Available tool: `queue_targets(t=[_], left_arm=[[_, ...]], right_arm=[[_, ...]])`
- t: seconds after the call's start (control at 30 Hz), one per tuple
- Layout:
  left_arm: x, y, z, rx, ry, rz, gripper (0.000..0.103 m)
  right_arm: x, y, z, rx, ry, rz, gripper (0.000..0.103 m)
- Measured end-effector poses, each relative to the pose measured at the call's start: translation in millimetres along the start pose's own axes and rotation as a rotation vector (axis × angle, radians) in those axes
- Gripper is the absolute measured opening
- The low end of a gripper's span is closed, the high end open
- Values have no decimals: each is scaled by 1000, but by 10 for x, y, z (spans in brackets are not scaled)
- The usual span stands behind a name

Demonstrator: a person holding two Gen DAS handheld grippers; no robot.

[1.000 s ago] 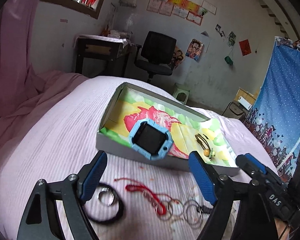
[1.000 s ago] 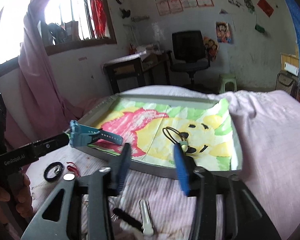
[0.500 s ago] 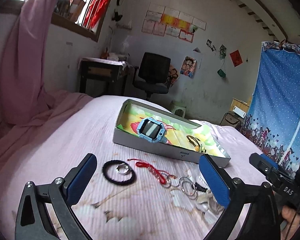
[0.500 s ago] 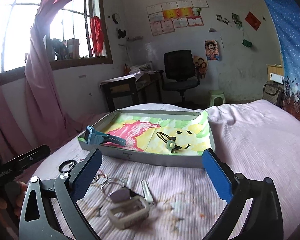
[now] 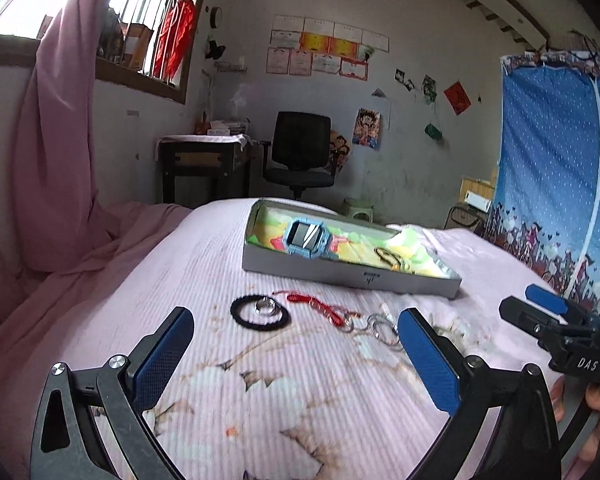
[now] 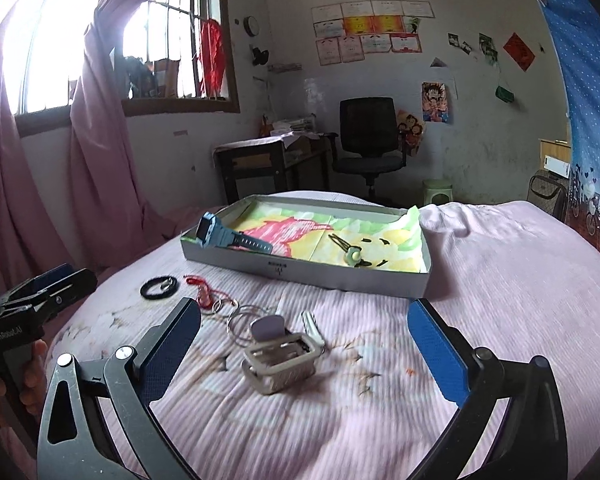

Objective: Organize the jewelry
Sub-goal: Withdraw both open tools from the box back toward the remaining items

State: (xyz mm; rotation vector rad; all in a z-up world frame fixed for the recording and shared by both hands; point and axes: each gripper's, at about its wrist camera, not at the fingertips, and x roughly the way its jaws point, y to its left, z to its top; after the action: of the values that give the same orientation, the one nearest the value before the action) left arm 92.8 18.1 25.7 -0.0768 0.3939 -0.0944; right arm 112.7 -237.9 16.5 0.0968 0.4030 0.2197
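Blue-padded left gripper (image 5: 292,344) and right gripper (image 6: 304,334) both gape wide, empty. Watch (image 5: 306,238) lies in the box (image 5: 340,276).

Black office chair (image 5: 300,152), pink curtain (image 5: 56,152).

Watch (image 5: 306,237) in tray (image 5: 352,276), bracelet (image 5: 260,312) before

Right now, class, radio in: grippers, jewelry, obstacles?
Left gripper and right gripper open, empty. Watch in box; bracelet, ring outside it. Nothing blocking.
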Motion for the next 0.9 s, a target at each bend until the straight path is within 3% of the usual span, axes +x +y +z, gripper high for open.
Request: queue_targets(t=[0.13, 0.5, 0.73, 0.9], left_arm=[[106, 65, -40, 7, 53, 12, 103], [475, 223, -84, 25, 196, 54, 103], [886, 213, 21, 81, 286, 94, 103], [1050, 246, 15, 62, 331, 64, 103]], right_arm=[[54, 22, -45, -2, 37, 10, 102], [461, 86, -277, -15, 249, 40, 102], [671, 76, -335, 27, 323, 59, 102], [832, 45, -322, 77, 350, 73, 102]])
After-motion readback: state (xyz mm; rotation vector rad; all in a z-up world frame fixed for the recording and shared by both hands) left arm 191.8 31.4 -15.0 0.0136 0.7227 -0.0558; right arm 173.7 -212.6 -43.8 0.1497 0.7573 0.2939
